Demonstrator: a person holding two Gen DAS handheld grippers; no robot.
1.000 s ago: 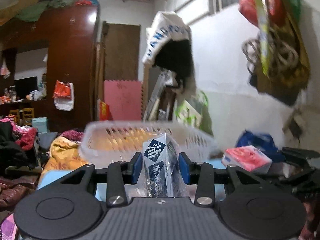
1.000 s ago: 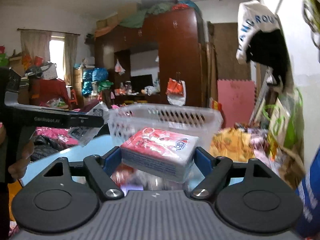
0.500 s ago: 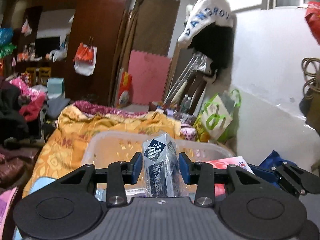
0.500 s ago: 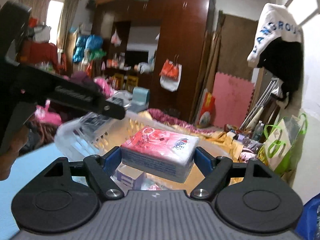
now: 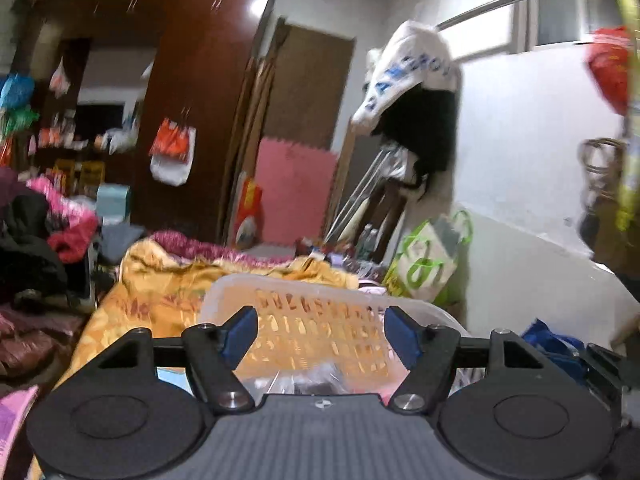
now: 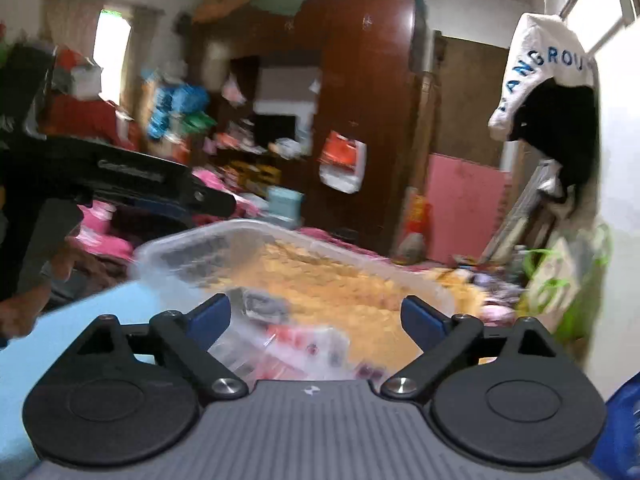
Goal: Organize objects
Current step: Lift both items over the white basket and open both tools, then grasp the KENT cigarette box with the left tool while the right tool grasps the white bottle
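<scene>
left gripper: jaws just opening, nothing between, hanging over the basket to drop its packet | right gripper: jaws opening wide, empty | red tissue pack: lying inside basket, beneath

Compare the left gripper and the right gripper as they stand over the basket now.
The right gripper stands wider apart than the left gripper. Below the right one lies a red and white pack; below the left one, a blurred clear-wrapped item. Both have just been opening, nothing is between the pads, and both face the clear slotted basket.
</scene>
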